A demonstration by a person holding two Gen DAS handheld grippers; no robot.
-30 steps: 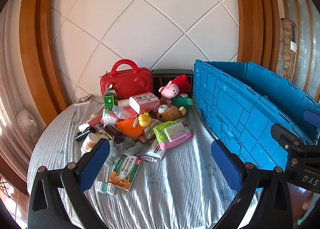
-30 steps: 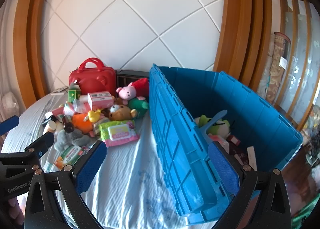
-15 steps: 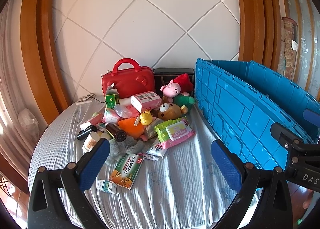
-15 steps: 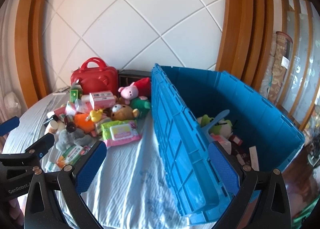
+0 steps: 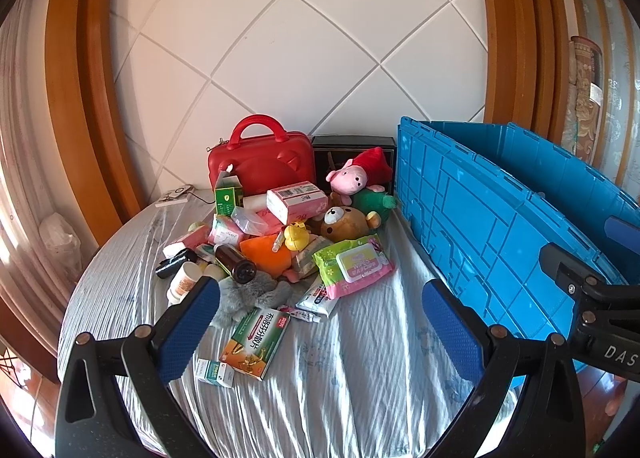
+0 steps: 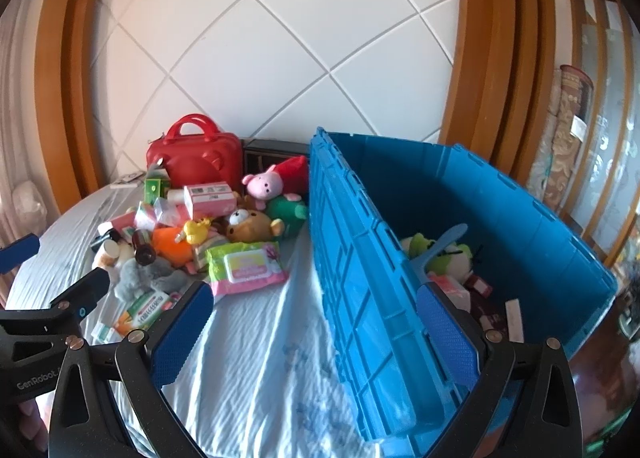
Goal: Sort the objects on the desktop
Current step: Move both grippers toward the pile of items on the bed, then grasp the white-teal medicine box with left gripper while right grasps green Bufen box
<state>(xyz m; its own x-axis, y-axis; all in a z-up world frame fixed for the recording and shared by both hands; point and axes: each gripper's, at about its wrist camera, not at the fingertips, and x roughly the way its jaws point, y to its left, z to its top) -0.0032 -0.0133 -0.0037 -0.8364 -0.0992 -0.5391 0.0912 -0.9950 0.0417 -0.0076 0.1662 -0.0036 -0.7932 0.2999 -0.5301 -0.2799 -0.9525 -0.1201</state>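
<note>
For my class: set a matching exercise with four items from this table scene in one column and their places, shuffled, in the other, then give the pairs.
Things:
1. red case
2. wipes pack
3. green frog plush
4. pink pig plush

Places:
A. inside the blue crate
B. at the back by the wall
C. front of the pile, beside the crate
D. atop the plush toys

Pairs: 1-B, 2-C, 3-A, 4-D

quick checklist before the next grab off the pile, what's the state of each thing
1. Left gripper open and empty: ok.
2. Right gripper open and empty: ok.
3. Blue crate open at the top, room inside: ok.
4. Wipes pack at the pile's near edge, nothing on top: ok.
5. Medicine box lying flat on the cloth, apart from the pile: ok.
6. Sorting rule for each item: cannot tell.
</note>
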